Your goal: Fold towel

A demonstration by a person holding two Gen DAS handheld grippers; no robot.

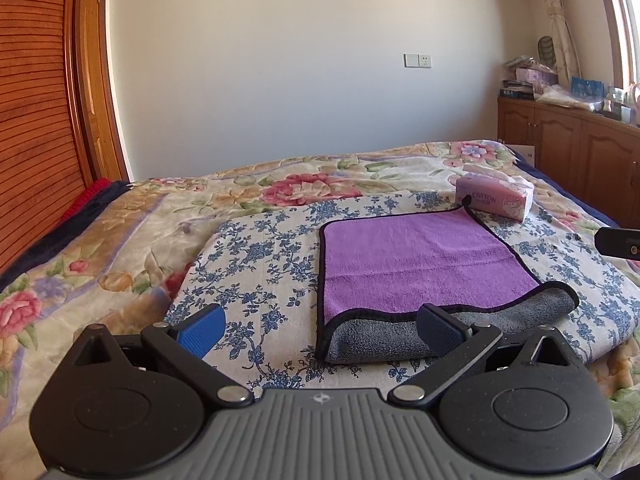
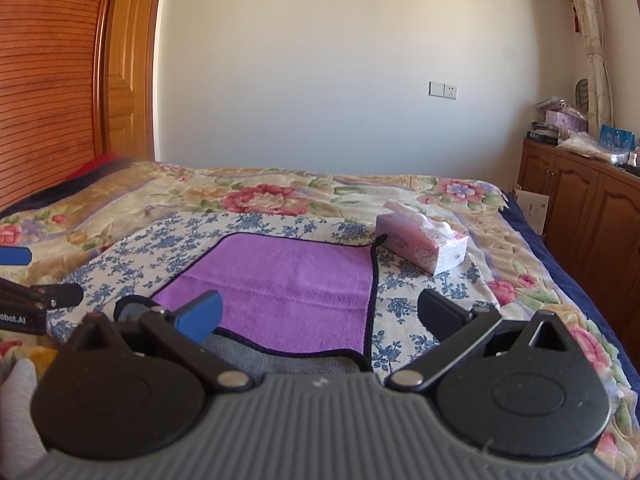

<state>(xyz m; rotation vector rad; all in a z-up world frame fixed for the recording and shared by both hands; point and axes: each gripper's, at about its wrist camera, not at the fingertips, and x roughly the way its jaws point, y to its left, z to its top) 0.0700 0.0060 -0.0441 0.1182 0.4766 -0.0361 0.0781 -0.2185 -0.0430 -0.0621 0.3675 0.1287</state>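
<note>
A purple towel (image 1: 416, 256) with black trim and a grey underside lies on a blue-flowered cloth (image 1: 260, 248) on the bed. Its near edge is turned up, showing a grey strip (image 1: 380, 340). My left gripper (image 1: 320, 328) is open and empty, just short of the towel's near left corner. The towel also shows in the right wrist view (image 2: 280, 280). My right gripper (image 2: 320, 316) is open and empty above the towel's near right corner. The left gripper's fingers (image 2: 16, 256) show at the left edge of the right wrist view.
A pink tissue box (image 1: 496, 196) stands by the towel's far right corner, also in the right wrist view (image 2: 424, 244). A floral blanket (image 1: 120, 232) covers the bed. Wooden cabinets (image 2: 592, 208) with clutter line the right wall. A wooden headboard (image 1: 36, 120) stands at left.
</note>
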